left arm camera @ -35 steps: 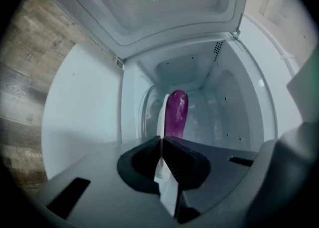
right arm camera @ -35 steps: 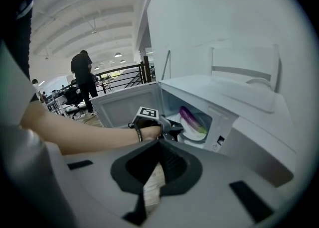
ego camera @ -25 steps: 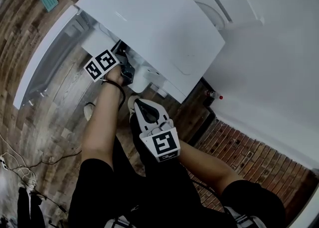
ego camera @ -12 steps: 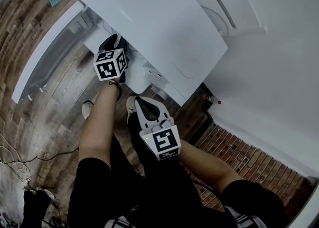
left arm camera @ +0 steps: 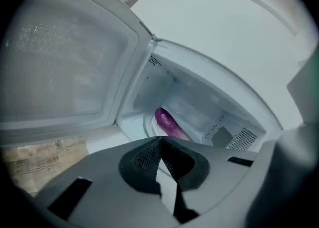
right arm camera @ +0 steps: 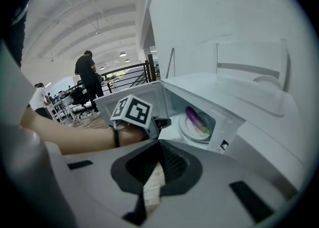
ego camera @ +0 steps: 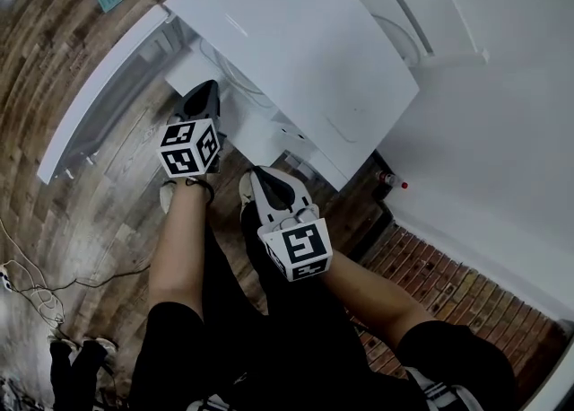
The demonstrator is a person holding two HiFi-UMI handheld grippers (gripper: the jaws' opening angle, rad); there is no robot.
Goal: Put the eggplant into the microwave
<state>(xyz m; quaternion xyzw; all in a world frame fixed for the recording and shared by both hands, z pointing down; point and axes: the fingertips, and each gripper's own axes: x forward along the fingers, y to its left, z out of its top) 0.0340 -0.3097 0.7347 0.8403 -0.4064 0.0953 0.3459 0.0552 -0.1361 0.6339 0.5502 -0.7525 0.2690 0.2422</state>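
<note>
Your left gripper [left arm camera: 160, 140] is pinched together, its jaws have just been closing and there's nothing between them. Straight out at 12 o'clock from the tips, a bit past them, the purple eggplant [left arm camera: 168, 122] lies inside the open microwave [left arm camera: 214, 80], resting on the round turntable plate [left arm camera: 146, 125] and not touching your gripper. The microwave door [left arm camera: 65, 62] is swung wide open at about 10 o'clock in the left gripper view. Your right gripper [right arm camera: 158, 145] is pressed together too, empty, held lower and well back from the oven. From its view the eggplant [right arm camera: 195, 117] sits at about 1 o'clock on the plate, and your left gripper's marker cube [right arm camera: 130, 110] shows at 11 o'clock, just in front of the opening. In the head view the left gripper [ego camera: 202, 91] points at the cavity at 11 o'clock and the right gripper [ego camera: 260, 174] hangs over the wooden floor [ego camera: 54, 41].
</note>
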